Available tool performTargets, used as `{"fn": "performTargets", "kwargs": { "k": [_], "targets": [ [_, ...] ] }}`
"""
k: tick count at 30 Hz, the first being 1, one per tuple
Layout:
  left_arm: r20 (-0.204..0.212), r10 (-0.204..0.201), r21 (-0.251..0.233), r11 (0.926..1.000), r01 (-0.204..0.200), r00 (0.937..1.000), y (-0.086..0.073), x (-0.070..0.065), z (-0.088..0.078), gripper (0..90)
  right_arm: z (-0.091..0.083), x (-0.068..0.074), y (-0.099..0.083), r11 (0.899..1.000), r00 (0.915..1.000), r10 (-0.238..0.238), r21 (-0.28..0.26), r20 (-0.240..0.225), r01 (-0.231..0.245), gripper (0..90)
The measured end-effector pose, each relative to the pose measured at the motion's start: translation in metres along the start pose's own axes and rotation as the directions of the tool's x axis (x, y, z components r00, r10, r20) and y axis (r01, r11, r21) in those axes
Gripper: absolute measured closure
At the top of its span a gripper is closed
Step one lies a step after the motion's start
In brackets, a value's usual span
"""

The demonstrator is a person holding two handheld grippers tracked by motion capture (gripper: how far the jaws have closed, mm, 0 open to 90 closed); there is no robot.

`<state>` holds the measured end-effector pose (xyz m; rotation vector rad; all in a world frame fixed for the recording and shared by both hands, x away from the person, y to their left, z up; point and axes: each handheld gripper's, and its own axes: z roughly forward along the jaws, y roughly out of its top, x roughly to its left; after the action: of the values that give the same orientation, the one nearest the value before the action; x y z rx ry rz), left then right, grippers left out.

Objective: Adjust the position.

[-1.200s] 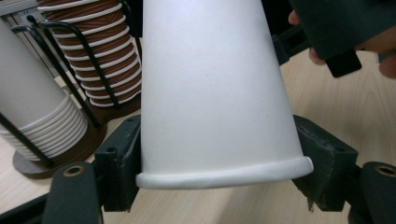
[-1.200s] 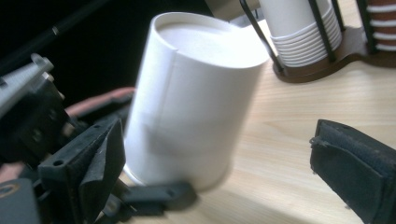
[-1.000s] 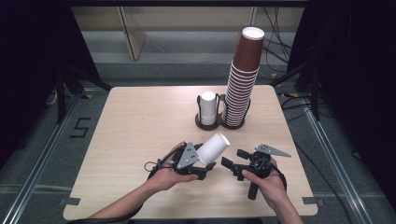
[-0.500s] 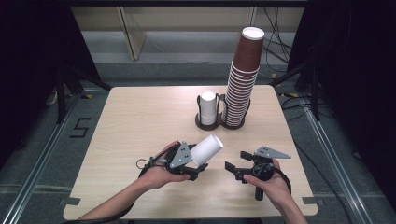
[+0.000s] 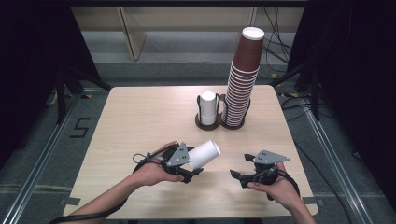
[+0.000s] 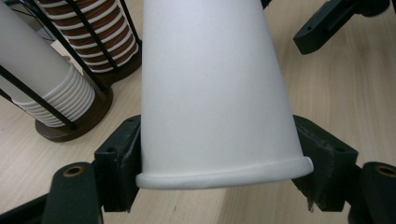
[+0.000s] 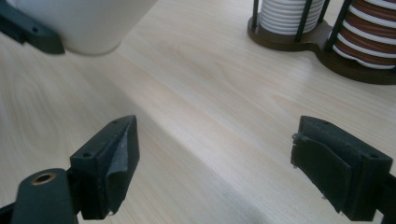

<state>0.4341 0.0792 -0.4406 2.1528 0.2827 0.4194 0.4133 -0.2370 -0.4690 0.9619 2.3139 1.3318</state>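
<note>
High view: the left tongs (image 5: 195, 171) pinch a white paper cup (image 5: 204, 154) near its rim, holding it above the near part of the pale wooden surface (image 5: 140, 116); the right tongs (image 5: 239, 176) hover just beside it, jaws spread with nothing between them, having just been closing. The left gripper view adds what the high view cannot resolve: both black pads press against the cup's wall just above its rolled rim (image 6: 224, 175), and the right tongs' jaw tips (image 6: 322, 23) appear beyond it. The right gripper view shows bare wood grain between its own two jaws, with the cup's closed end (image 7: 88, 23) at upper left. At the far side of the surface a dark two-ring holder (image 5: 219, 122) carries a short stack of white cups (image 5: 208, 107) and a tall stack of brown cups (image 5: 243, 79). Around the surface lie grey floor, metal rails, trailing cables and dark curtains. The cup's long axis lies tilted, its closed end pointing up and away toward the person's right, the rim toward the left hand (image 5: 152, 172).
</note>
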Motion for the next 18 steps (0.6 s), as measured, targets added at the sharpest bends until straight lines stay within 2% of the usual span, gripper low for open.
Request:
{"fn": "performTargets", "kwargs": {
  "k": [1,2,3,4,5,6,7,10,11,13,14,15,18],
  "targets": [
    [0.004,0.009,0.007,0.9999,-0.009,1.0000,-0.0005,0.0004,-0.0009,26.0,-0.0002,0.0009,-0.0001,0.999,0.9990,-0.045,0.014,0.000,0.045,15.1],
    [0.015,0.020,0.020,0.9996,-0.020,0.9997,-0.0008,0.0010,-0.0018,26.0,-0.0002,0.0009,-0.0001,0.999,0.9990,-0.045,0.014,0.000,0.045,15.1],
    [0.023,0.028,0.029,0.9992,-0.029,0.9993,-0.0012,0.0011,-0.0025,25.9,-0.0003,0.0013,0.0002,0.998,0.9979,-0.064,0.026,-0.005,0.064,15.1],
    [0.024,0.038,0.031,0.9988,-0.039,0.9990,-0.0020,0.0006,-0.0029,26.0,-0.0005,0.0005,0.0009,0.995,0.9952,-0.098,0.032,-0.009,0.098,15.1],
    [0.034,0.064,0.055,0.9963,-0.066,0.9974,-0.0021,0.0016,-0.0046,26.0,-0.0003,0.0010,0.0013,0.992,0.9925,-0.121,0.038,-0.015,0.122,15.1],
    [0.050,0.056,0.058,0.9965,-0.059,0.9972,-0.0025,0.0003,-0.0050,26.0,0.0001,0.0026,0.0015,0.990,0.9911,-0.131,0.046,-0.022,0.132,15.1],
    [0.051,0.069,0.064,0.9953,-0.073,0.9963,-0.0033,0.0000,-0.0059,26.0,0.0009,0.0018,0.0023,0.984,0.9848,-0.172,0.048,-0.029,0.173,15.2],
    [0.071,0.063,0.080,0.9945,-0.069,0.9955,-0.0063,-0.0025,-0.0063,26.1,0.0024,0.0057,0.0027,0.977,0.9791,-0.195,0.079,-0.057,0.199,15.2],
    [0.072,0.074,0.095,0.9922,-0.080,0.9947,-0.0068,-0.0031,-0.0072,26.1,0.0035,0.0051,0.0037,0.969,0.9710,-0.230,0.082,-0.064,0.235,15.2],
    [0.086,0.087,0.111,0.9892,-0.096,0.9925,-0.0074,-0.0045,-0.0079,26.1,0.0049,0.0073,0.0041,0.964,0.9671,-0.242,0.096,-0.079,0.249,15.2],
    [0.092,0.095,0.113,0.9880,-0.106,0.9912,-0.0074,-0.0053,-0.0080,26.1,0.0060,0.0067,0.0050,0.956,0.9594,-0.269,0.094,-0.086,0.276,15.3],
    [0.100,0.103,0.118,0.9864,-0.114,0.9897,-0.0070,-0.0058,-0.0086,26.1,0.0062,0.0083,0.0048,0.957,0.9608,-0.263,0.105,-0.088,0.271,15.3],
    [0.122,0.119,0.122,0.9834,-0.134,0.9854,-0.0053,-0.0074,-0.0088,26.1,0.0077,0.0097,0.0059,0.947,0.9510,-0.292,0.106,-0.101,0.302,15.3]
  ]
}}
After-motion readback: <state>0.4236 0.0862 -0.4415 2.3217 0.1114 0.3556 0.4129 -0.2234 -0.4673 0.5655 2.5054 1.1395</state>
